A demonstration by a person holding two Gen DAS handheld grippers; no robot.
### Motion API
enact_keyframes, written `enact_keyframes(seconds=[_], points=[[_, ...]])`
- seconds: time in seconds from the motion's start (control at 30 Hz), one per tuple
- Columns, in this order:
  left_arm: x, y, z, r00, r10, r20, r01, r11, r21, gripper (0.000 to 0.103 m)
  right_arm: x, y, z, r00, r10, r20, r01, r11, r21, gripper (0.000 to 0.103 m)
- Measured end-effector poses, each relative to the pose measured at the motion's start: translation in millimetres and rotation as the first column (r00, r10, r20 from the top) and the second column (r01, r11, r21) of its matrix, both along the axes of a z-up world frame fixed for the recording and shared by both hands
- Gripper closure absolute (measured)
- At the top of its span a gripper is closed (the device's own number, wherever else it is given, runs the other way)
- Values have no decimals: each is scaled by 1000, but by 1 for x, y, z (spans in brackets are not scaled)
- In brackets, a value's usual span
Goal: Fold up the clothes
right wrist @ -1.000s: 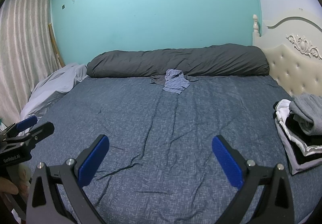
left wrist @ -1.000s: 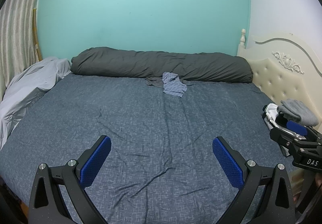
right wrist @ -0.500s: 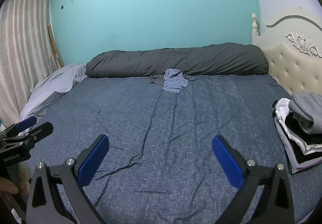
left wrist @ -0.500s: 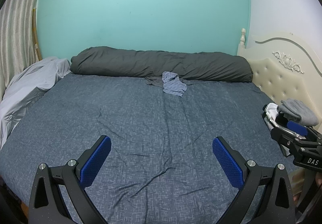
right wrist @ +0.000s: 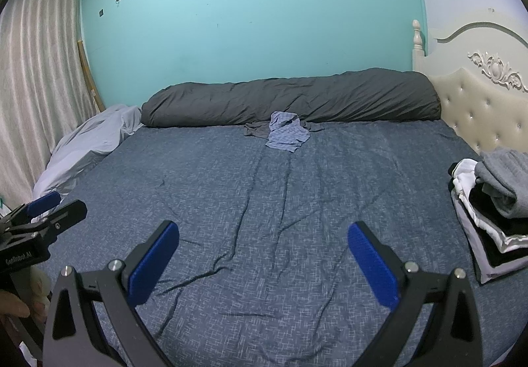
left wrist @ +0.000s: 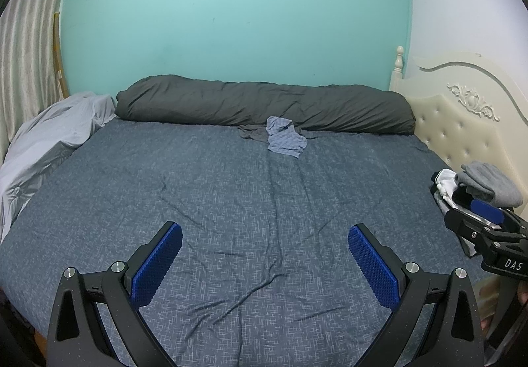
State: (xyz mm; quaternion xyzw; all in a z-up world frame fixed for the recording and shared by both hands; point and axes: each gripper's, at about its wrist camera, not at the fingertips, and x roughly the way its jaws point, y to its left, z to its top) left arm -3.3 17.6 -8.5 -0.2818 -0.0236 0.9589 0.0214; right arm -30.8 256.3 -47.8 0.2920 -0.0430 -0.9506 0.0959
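Note:
A crumpled light blue checked garment [left wrist: 285, 140] [right wrist: 287, 133] lies at the far side of the bed, on top of a dark grey garment [left wrist: 252, 132] [right wrist: 255, 129]. A stack of folded clothes [right wrist: 491, 202] [left wrist: 475, 190], grey on top with black and white below, sits at the bed's right edge. My left gripper [left wrist: 264, 263] is open and empty above the near part of the bed. My right gripper [right wrist: 263, 263] is also open and empty, far from the garments. Each gripper shows at the edge of the other's view.
The bed has a dark blue patterned sheet [left wrist: 214, 202] [right wrist: 330, 202]. A rolled dark grey duvet [left wrist: 264, 108] [right wrist: 297, 96] lies along the teal wall. A pale grey quilt [left wrist: 43, 139] is heaped at the left, a cream headboard [right wrist: 488, 103] stands at the right, and curtains [right wrist: 36, 86] hang left.
Both views have shifted slightly, the bed and garments sliding a little up and left in the frames. Both grippers stay open and empty.

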Motion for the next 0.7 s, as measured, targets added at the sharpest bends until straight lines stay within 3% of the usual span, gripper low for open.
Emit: enact_keyframes(seconds=[0.37, 0.7], points=[[-34, -8, -17, 999, -18, 39, 17, 1000, 25, 0, -41, 13, -24, 998, 2, 67, 0, 1000, -28, 0], [-135, -26, -71, 992, 26, 127, -32, 998, 45, 0, -155, 16, -83, 983, 25, 183, -18, 999, -40, 0]])
